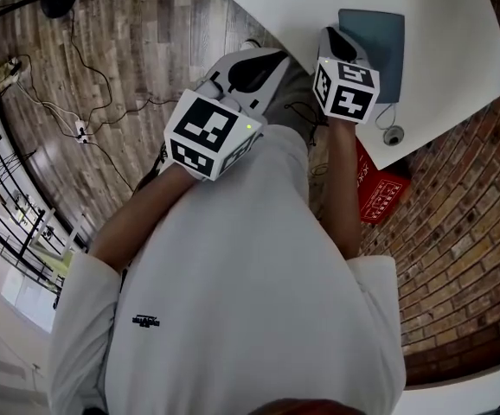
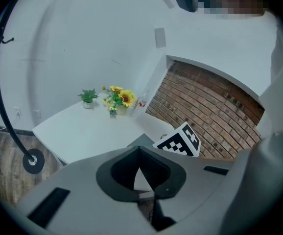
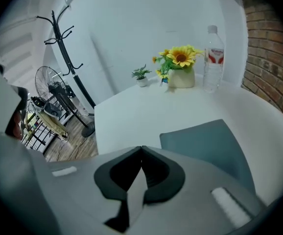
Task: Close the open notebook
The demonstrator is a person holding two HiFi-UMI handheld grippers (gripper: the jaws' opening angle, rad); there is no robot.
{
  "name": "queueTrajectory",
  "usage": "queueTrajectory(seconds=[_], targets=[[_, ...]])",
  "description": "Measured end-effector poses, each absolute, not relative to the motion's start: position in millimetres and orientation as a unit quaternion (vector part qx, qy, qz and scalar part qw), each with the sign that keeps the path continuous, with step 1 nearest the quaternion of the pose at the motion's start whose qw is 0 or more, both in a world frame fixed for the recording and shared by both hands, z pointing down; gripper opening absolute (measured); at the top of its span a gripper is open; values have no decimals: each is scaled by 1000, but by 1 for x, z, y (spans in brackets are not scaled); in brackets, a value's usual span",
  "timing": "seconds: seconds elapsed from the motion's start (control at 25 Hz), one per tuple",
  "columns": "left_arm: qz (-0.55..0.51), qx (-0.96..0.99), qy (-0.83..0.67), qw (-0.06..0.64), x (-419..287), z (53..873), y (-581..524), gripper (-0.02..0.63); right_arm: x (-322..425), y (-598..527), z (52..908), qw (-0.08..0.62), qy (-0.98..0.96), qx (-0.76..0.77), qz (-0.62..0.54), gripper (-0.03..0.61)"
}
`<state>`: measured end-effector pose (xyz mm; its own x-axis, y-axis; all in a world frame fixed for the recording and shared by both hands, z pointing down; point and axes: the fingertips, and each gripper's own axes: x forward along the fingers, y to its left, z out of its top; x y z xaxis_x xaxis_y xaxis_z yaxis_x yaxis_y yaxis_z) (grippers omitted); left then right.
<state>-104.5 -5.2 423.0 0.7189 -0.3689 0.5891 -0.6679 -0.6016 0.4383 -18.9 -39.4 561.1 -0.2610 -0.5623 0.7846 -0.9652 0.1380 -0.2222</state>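
Observation:
The notebook point(image 1: 377, 43) is grey-blue and lies closed and flat on the white table point(image 1: 302, 3), near its right edge. My right gripper point(image 1: 335, 36) is over the notebook's left edge with its jaws shut and nothing between them. In the right gripper view the notebook point(image 3: 211, 147) lies just right of the gripper's tips point(image 3: 141, 149). My left gripper point(image 1: 263, 59) hangs off the table's near edge, over the floor, also shut and empty. In the left gripper view its tips point(image 2: 140, 149) meet, and the right gripper's marker cube point(image 2: 180, 141) shows beyond them.
At the table's far end stand a sunflower vase point(image 3: 180, 68), a clear bottle point(image 3: 214, 65) and a small potted plant point(image 3: 141, 75). A small round object point(image 1: 393, 135) lies near the notebook. A red box point(image 1: 380, 190) sits by the brick wall. A coat stand point(image 3: 69, 48) and a fan point(image 3: 57, 96) stand on the floor.

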Motion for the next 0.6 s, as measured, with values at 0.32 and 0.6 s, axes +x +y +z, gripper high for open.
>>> queueTrajectory(seconds=[0.32,0.6], targets=[[211,875,-295,322,-102,403,0,9,-20,-32,529,246,-712,547,365,12],[191,882,-296,314,-103,378,0,9,-19,-26,486,229,-720,554,350,12]])
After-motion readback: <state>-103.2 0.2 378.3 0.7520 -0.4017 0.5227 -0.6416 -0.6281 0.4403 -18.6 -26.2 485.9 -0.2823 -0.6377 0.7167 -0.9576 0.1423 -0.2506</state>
